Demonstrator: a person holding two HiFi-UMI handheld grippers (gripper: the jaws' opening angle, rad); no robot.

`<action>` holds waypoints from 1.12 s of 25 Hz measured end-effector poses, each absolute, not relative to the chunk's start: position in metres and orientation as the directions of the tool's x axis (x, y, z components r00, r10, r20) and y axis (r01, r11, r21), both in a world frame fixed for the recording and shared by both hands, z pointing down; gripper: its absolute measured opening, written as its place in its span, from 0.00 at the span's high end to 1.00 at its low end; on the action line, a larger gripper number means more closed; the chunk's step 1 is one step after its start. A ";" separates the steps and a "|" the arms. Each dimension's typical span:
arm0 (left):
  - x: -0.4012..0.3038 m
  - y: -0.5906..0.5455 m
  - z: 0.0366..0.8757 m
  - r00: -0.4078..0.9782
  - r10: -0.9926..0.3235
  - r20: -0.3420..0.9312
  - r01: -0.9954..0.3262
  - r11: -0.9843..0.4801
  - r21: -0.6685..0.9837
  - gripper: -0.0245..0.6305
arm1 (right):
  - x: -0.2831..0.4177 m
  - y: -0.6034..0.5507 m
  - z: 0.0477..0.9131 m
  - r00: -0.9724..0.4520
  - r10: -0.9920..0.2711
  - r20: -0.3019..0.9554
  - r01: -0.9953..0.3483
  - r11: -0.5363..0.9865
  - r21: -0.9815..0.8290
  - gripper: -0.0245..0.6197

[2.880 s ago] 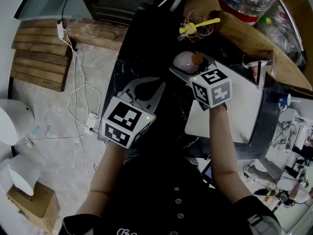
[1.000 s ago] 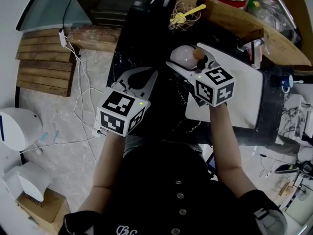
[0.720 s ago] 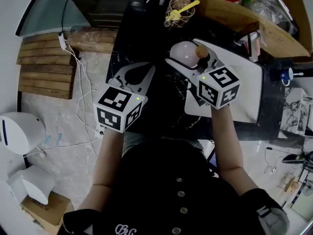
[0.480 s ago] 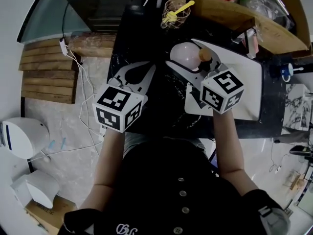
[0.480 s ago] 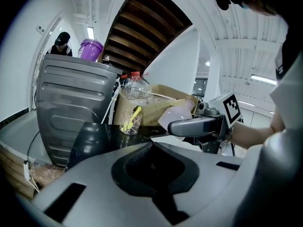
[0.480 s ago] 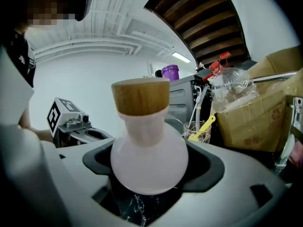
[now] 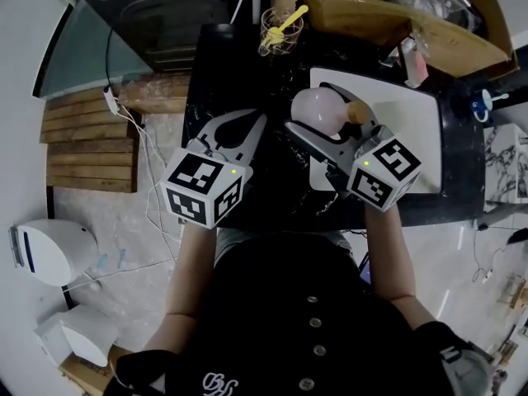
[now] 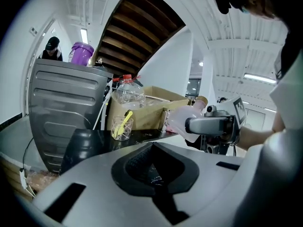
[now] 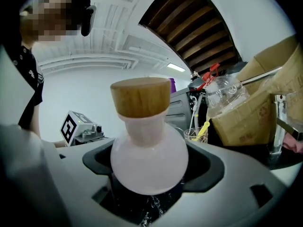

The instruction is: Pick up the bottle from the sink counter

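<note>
2 right fingers (image 9: 236,188) clamp the bottle (image 9: 149,161).

Black marbled bench (image 7: 239,89); white rectangular panel (image 7: 417,122) set into its right side. Far edge: small glass cup (image 7: 275,38) holding a yellow utensil (image 7: 290,20), cardboard box (image 7: 429,44) just beside.

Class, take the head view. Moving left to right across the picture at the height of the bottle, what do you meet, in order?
Wooden slats → left gripper → pink bottle → white sink
</note>
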State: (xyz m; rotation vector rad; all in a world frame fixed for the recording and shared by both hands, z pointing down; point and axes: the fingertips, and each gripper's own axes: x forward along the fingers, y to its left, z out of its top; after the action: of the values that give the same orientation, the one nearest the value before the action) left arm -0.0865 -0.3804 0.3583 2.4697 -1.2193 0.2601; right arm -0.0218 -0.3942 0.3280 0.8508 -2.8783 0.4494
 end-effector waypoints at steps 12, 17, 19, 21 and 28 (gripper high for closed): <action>-0.057 -0.372 0.348 0.679 -0.677 0.284 -0.734 -0.625 0.264 0.94 | 0.009 -0.372 0.310 -0.830 -0.550 0.093 -0.554 0.793 -0.252 0.33; -0.049 -0.363 0.342 0.710 -0.657 0.254 -0.704 -0.658 0.267 0.94 | 0.020 -0.367 0.312 -0.818 -0.570 0.081 -0.568 0.777 -0.270 0.33; -0.047 -0.360 0.339 0.718 -0.654 0.238 -0.696 -0.666 0.269 0.94 | 0.023 -0.365 0.314 -0.814 -0.576 0.076 -0.572 0.772 -0.276 0.33; -0.046 -0.356 0.338 0.722 -0.652 0.231 -0.692 -0.670 0.270 0.94 | 0.025 -0.362 0.314 -0.813 -0.578 0.070 -0.572 0.770 -0.281 0.33; -0.048 -0.348 0.340 0.721 -0.654 0.229 -0.692 -0.667 0.276 0.94 | 0.019 -0.347 0.313 -0.843 -0.538 0.022 -0.522 0.806 -0.279 0.33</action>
State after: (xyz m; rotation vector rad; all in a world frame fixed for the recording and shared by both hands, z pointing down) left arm -0.0477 -0.3477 0.3400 2.5838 -1.0474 0.1559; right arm 0.0193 -0.3471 0.3133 0.8929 -3.0402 0.4430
